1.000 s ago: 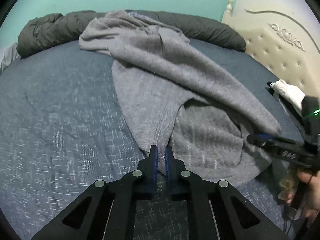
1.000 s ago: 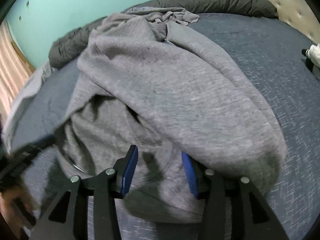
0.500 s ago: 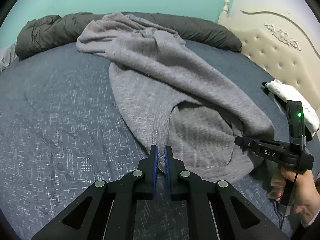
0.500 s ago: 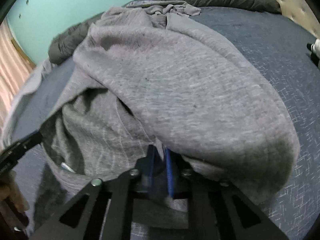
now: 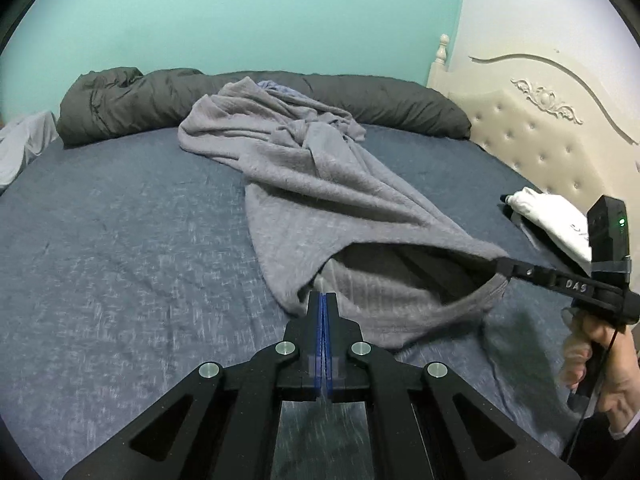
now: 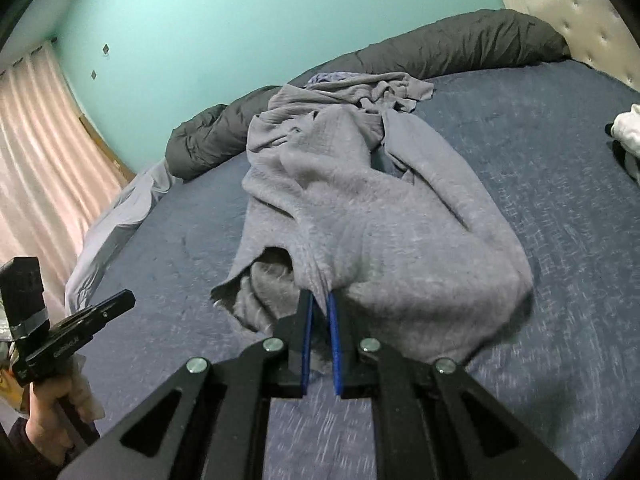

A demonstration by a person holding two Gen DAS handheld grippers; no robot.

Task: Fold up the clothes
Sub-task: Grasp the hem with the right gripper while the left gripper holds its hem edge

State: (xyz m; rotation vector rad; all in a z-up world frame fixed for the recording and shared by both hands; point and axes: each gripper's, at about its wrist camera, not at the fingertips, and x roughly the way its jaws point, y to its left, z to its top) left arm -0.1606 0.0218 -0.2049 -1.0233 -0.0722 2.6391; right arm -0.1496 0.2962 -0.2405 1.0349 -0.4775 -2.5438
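Grey sweater (image 5: 320,184) lies rumpled along bed (image 5: 120,240), hem end nearest. Left tongs (image 5: 322,300) pressed together on hem edge; right tongs (image 6: 319,300) pinch opposite side of hem. Likely two-point hold to stretch hem and flatten garment for folding.

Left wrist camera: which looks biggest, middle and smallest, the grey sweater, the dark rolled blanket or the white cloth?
1. grey sweater, though it lies nearest
2. dark rolled blanket, farther back, so unsure
3. white cloth, partly hidden

The right gripper (image 6: 319,300) pinches the grey garment's (image 6: 372,216) hem on the bed (image 6: 560,184).
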